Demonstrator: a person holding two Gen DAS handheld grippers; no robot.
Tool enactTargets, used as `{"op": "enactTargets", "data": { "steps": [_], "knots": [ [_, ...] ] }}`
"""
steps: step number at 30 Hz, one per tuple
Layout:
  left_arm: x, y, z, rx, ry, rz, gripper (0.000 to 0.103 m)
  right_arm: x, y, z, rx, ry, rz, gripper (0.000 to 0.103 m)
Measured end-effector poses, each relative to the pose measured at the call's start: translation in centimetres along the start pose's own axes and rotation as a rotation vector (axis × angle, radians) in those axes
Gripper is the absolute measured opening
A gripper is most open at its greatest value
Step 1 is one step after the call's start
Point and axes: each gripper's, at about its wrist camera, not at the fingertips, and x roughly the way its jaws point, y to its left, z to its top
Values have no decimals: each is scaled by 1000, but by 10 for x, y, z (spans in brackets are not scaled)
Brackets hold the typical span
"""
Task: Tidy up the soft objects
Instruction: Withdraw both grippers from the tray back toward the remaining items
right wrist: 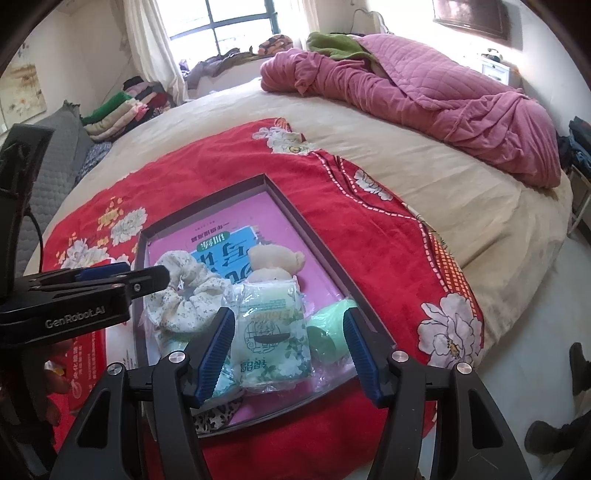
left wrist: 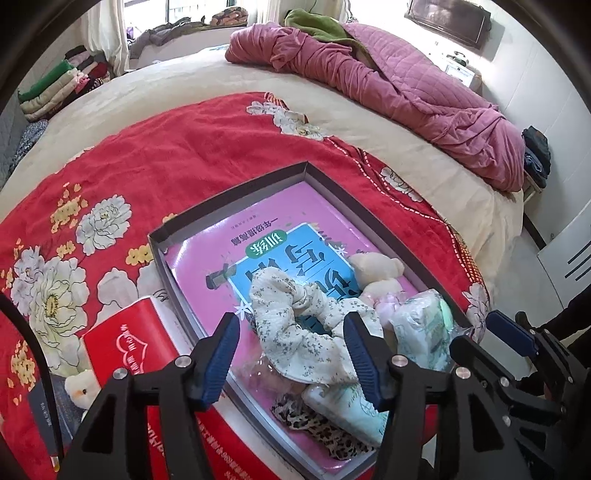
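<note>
Your shallow dark cardboard tray sits on the red floral blanket, far half bare. Inside, near you: cream floral scrunchie, packaged tissue pack. Left gripper and right gripper jaws wide, gripping nothing.

Bright daylight from the window blows out its panes; fisheye bending and dark vignette crowd the edges.

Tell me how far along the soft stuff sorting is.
Done: the floral scrunchie, small teddy bear, tissue packs and leopard scrunchie lie in the box. In hand: nothing; left gripper and right gripper are open. Left: a white plush beside the red tissue box.
</note>
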Motion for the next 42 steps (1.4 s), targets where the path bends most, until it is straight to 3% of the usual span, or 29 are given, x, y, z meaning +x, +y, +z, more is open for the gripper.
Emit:
{"op": "enactTargets", "data": {
  "steps": [22,32,42],
  "knots": [
    [-89,12,-21,11,-143,20,74,-61,21,10,13,-91,-25,63],
    [-147,40,-36,-7,-205,46,74,-111,64,10,-60,-171,-22,63],
    [-205,89,-69,-66,-248,102,74,-150,122,2,-130,-208,48,63]
  ]
}}
